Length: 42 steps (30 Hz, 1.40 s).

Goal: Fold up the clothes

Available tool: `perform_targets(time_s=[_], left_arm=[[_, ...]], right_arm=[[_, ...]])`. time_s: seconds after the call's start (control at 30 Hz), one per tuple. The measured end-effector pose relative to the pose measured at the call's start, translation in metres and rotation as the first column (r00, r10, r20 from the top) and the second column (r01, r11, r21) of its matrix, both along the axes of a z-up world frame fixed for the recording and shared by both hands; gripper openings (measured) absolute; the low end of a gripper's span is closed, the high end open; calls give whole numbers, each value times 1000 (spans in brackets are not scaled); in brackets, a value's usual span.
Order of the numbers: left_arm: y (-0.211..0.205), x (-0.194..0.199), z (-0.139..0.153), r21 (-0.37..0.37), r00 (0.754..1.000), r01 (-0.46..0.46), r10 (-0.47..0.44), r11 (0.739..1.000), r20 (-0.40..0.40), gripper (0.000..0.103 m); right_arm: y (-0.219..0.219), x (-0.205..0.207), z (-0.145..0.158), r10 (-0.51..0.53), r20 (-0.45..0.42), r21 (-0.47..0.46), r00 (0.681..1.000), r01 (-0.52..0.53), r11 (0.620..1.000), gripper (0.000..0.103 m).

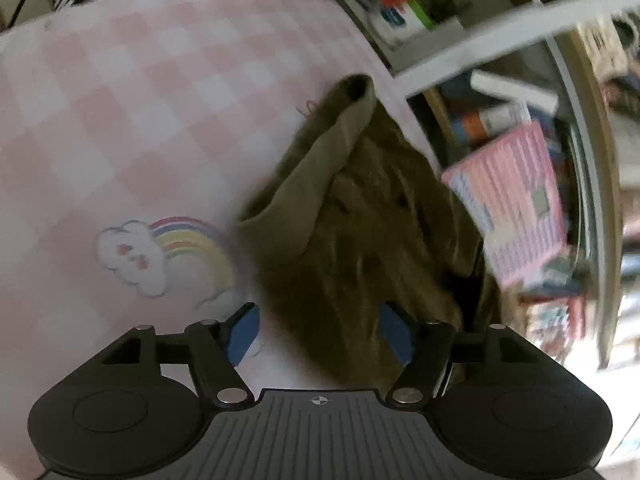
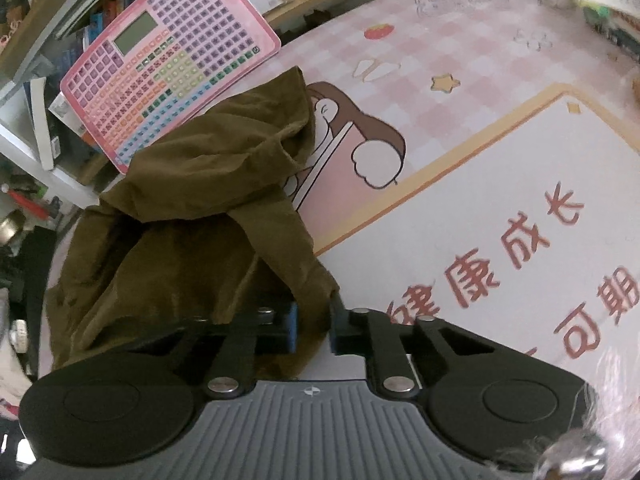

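An olive-brown garment (image 1: 352,216) lies crumpled at the right edge of a pink checked table mat (image 1: 140,120). In the left wrist view my left gripper (image 1: 320,332) is open, its blue pads wide apart, with a hanging fold of the garment between them. In the right wrist view the garment (image 2: 192,208) is bunched at the left of the mat (image 2: 460,64). My right gripper (image 2: 314,324) is shut on a twisted strip of the garment that runs up from the jaws.
A pink keyboard-like toy tablet (image 2: 168,60) leans beside the mat's edge, also in the left wrist view (image 1: 516,208). Shelves with books and clutter (image 1: 500,100) stand beyond the table edge. The mat bears a rainbow cloud print (image 1: 160,252) and a white panel with red characters (image 2: 520,248).
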<state>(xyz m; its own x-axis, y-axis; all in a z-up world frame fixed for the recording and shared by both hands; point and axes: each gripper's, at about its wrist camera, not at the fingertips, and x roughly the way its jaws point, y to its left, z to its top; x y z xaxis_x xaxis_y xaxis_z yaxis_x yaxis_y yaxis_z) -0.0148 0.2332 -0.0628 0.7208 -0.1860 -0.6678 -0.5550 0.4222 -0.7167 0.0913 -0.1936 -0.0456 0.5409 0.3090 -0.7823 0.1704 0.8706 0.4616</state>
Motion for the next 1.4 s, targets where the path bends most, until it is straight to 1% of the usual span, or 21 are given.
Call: perform_targets(time_s=[0.03,0.07,0.1,0.17,0.23,0.3,0.37,0.4,0.47,0.53,0.57,0.67,0.73,0.8,0.93,1.07,1.13,1.27,1.3,1.37,1.4], left_arm=[[0,5,-1,-9,1000,-22,21,1000,-8,22],[0,12,-3,-13,999,-27,27,1000,-19,7],[0,22,-3,-2,999,-22,22,1000,-28,3],[-1,43,9,47,1000,5,-5,999,-8,2],[-6,67,40,99,993,49,-59,994,104,2],[-12,88,83,158,960,86,-124,984,251,2],[-20,92,126,210,904,97,-175,973,390,2],[-22,87,134,226,888,103,-192,969,418,2],[-24,72,135,248,875,121,-221,961,431,2],[-25,57,137,270,860,137,-250,953,444,2],[-26,50,138,281,853,145,-264,949,451,2],[-21,29,80,212,926,194,-250,958,282,2],[-21,14,39,149,960,212,-234,966,154,2],[-24,2,19,131,968,220,-233,967,94,2],[-26,-7,11,93,970,215,-224,972,98,6],[-24,-7,13,73,969,220,-226,973,99,10],[-23,-1,12,70,971,216,-222,974,92,32],[-22,15,10,77,973,211,-217,974,75,45],[-22,18,10,79,974,209,-215,975,71,46],[-22,26,9,82,975,207,-212,975,62,36],[-22,30,9,84,976,205,-211,975,58,20]], right_arm=[[-1,-1,-1,1,-3,13,1000,-1,1000,8],[-2,-1,0,0,-2,25,1000,0,1000,6],[-4,0,2,-3,0,39,1000,3,999,5],[-11,6,13,-14,17,70,1000,13,997,4],[-22,20,39,-33,84,95,996,25,995,4],[-31,38,82,-50,204,78,978,34,996,4],[-39,46,139,-68,359,75,931,44,996,4],[-42,42,167,-72,438,77,896,42,996,4],[-47,22,214,-63,573,79,817,21,997,4],[-52,-7,230,-51,622,81,781,0,997,4],[-53,-20,220,-43,582,75,812,-1,997,4],[-53,-43,138,-14,289,43,957,2,999,4],[-53,-55,76,-19,54,37,998,17,999,4],[-51,-67,40,-15,-52,25,999,16,1000,4],[-62,-75,30,-83,-83,54,993,87,995,5],[-63,-79,29,-80,-83,28,993,82,996,5],[-68,-83,26,-94,-91,21,991,96,995,5],[-76,-85,27,-143,-84,2,986,144,990,5],[-77,-86,26,-146,-83,-7,986,146,989,5],[-77,-86,24,-143,-84,-13,986,142,990,5],[-76,-86,24,-140,-84,-14,987,139,990,5]])
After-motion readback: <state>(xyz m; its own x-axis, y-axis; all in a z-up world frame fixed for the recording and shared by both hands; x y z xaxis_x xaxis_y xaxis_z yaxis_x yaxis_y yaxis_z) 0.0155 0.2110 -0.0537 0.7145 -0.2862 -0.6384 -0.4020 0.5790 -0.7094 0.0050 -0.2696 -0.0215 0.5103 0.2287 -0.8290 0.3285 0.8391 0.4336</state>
